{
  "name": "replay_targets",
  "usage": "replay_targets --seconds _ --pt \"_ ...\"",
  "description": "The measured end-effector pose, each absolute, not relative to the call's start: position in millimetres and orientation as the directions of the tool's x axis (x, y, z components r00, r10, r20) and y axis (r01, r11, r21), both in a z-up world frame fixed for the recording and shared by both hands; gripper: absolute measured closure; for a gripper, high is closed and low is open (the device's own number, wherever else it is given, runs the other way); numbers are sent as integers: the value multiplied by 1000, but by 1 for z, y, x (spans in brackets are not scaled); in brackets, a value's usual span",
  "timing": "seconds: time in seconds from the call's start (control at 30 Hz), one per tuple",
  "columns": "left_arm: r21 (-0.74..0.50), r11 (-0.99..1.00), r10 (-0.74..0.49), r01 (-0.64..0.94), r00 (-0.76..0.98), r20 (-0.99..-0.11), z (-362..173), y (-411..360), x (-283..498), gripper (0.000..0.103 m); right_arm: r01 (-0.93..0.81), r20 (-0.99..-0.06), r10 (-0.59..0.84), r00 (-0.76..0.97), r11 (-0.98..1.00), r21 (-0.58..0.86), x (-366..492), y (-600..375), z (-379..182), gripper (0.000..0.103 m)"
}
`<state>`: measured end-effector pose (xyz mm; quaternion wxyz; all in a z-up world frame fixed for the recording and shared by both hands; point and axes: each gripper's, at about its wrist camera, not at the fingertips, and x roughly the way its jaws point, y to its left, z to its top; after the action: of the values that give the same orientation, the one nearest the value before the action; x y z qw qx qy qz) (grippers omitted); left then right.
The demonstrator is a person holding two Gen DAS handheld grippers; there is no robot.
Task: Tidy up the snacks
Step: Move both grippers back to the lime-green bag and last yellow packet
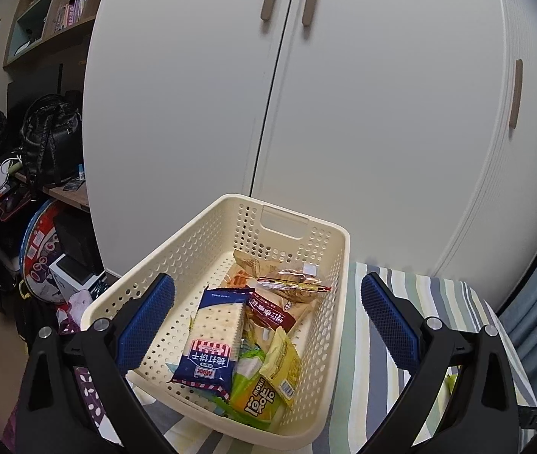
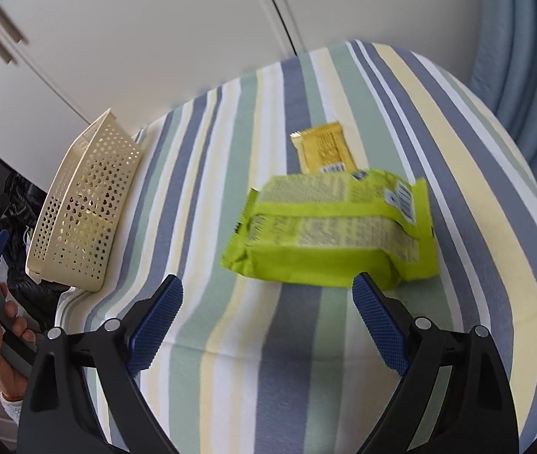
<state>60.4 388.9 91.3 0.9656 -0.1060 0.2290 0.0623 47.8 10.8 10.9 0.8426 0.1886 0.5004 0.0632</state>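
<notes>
Lying just beyond the wide-spread right tool (image 2: 267, 302), green snack pack (image 2: 329, 227) on striped cloth (image 2: 230, 359).

Basket (image 1: 207, 249) sits at the left edge of the striped tabletop (image 2: 306, 378), open at the top; entry from above is clear. Its floor is largely taken up by snack packets (image 1: 253, 325), with bare floor along the left wall only. White cabinet doors (image 1: 363, 113) close off the far side, just beyond the basket. On the tabletop, a lime-green packet (image 2: 329, 234) lies directly ahead of the right hand-held gripper (image 2: 267, 317), and a yellow sachet (image 2: 323, 151) lies just behind it. Striped cloth between basket and lime-green packet is bare, a free lane. A blue curtain (image 2: 525, 75) bounds the right side.
</notes>
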Motion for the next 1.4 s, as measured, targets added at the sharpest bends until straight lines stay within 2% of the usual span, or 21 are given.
replay_targets --seconds 0.5,0.97,1.1,1.27,1.4 --pt "-36 999 6 -26 884 -468 85 329 61 3 160 -826 292 482 898 410 97 -10 -15 12" --pt "-52 998 -53 31 854 -518 75 320 69 3 37 -756 415 506 865 500 157 29 -7 12" --pt "-49 997 -81 64 839 -538 68 310 72 3 50 -746 381 547 874 483 143 12 -2 12" --pt "-34 986 -154 165 802 -577 57 283 82 3 155 -760 269 591 887 434 129 -31 -5 12" --pt "-60 953 -267 297 731 -627 49 255 99 3 210 -765 204 610 890 405 125 -58 -7 12"
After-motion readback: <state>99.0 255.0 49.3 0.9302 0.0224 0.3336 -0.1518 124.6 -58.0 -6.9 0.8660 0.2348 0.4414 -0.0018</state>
